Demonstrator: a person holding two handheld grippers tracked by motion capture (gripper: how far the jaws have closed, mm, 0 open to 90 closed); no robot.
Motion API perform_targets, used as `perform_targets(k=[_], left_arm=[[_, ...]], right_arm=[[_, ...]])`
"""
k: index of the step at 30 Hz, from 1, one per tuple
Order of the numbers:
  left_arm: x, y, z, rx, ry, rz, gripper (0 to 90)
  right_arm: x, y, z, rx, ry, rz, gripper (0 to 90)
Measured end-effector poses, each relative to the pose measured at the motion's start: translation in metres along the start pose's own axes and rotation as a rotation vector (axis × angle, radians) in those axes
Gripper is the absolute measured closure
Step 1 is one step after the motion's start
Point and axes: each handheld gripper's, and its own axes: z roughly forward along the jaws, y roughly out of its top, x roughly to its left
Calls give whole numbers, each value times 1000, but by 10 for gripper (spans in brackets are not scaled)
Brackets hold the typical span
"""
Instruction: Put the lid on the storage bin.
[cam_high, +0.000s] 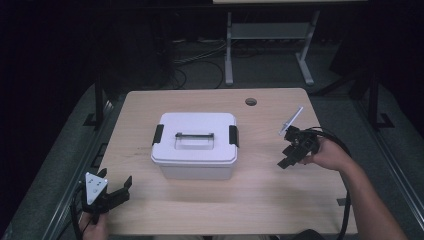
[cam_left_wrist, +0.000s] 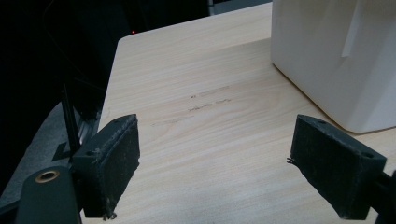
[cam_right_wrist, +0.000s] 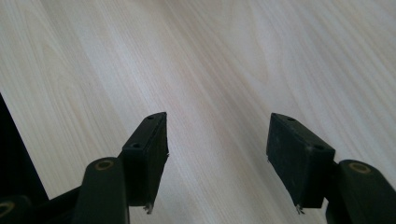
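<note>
A white box (cam_high: 195, 145) in the middle of the pale wood tabletop (cam_high: 260, 195), flat on its bottom; lid shut on top, with a black clip (cam_high: 158, 134) on the left end, another black clip (cam_high: 233, 135) on the right end, and a handle (cam_high: 194, 136) lying flat in a dip in the lid.

Left claw (cam_high: 126, 187) low at the near left corner of the tabletop, held in a hand (cam_high: 95, 227) at the bottom edge; wide open, nothing between the two black pads, just bare wood in the left claw's own view (cam_left_wrist: 215, 158); pointed toward the box, well apart from it; near corner of the box (cam_left_wrist: 336, 60) at the top right of that view; grey three-cornered plate (cam_high: 95, 187) on top.

Right claw (cam_high: 286, 159) to the right of the box, held in a hand (cam_high: 327, 155), cable (cam_high: 345, 210) trailing back along the arm; tipped down toward the wood, near the box but not touching it; open too, pads apart with nothing held, plain wood grain between them in its own view (cam_right_wrist: 217, 158); maybe just above the wood, hard to tell for sure.

A small round hole (cam_high: 251, 101) in the tabletop at the far side, behind the box.
</note>
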Motion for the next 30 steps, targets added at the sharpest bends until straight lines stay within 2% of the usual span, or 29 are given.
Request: perform_targets(k=[30], left_arm=[[-1, 1, 0, 3, 0, 9, 150]], right_arm=[[3, -25, 15, -9, 25, 15, 367]])
